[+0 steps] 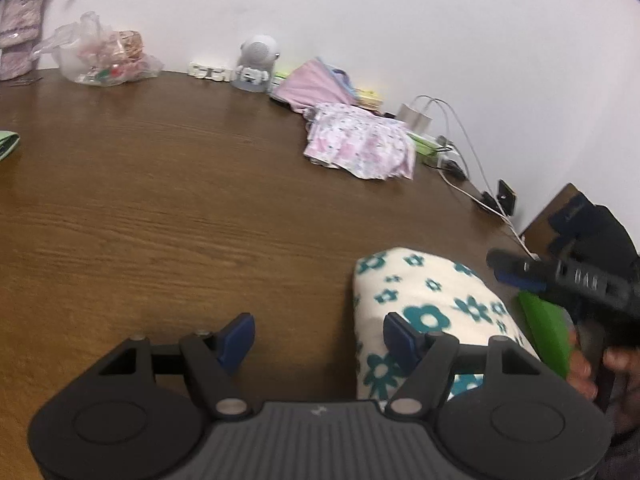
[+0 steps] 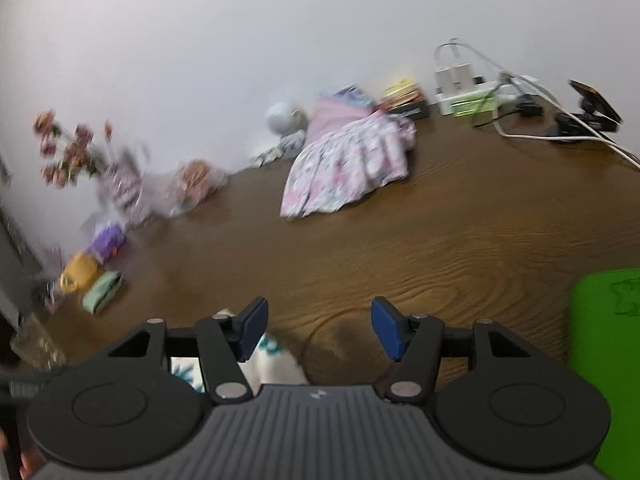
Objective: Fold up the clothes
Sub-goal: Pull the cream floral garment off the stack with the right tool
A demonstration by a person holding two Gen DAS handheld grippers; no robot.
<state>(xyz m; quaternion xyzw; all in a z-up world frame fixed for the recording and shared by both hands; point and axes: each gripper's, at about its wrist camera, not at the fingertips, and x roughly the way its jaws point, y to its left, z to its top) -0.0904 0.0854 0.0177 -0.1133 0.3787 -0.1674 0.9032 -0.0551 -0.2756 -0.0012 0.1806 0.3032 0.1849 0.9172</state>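
- A brown wood-grain worktop (image 1: 160, 200) ran to a white wall.
- Nearest, the left hand-held gripper (image 1: 318, 340) and the right hand-held gripper (image 2: 318, 328) both stood spread, pinching nothing.
- The folded flower-print cloth (image 1: 424, 300) lay just right of the left hand-held gripper.
- Farther back, the pink patterned garment (image 1: 360, 148) lay crumpled; likely next, best pinched at an edge and spread flat first.

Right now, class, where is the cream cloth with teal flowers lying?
In the left wrist view, the cream cloth lies folded on the wooden table, lower right, between the left hand-held gripper and the right hand-held gripper.
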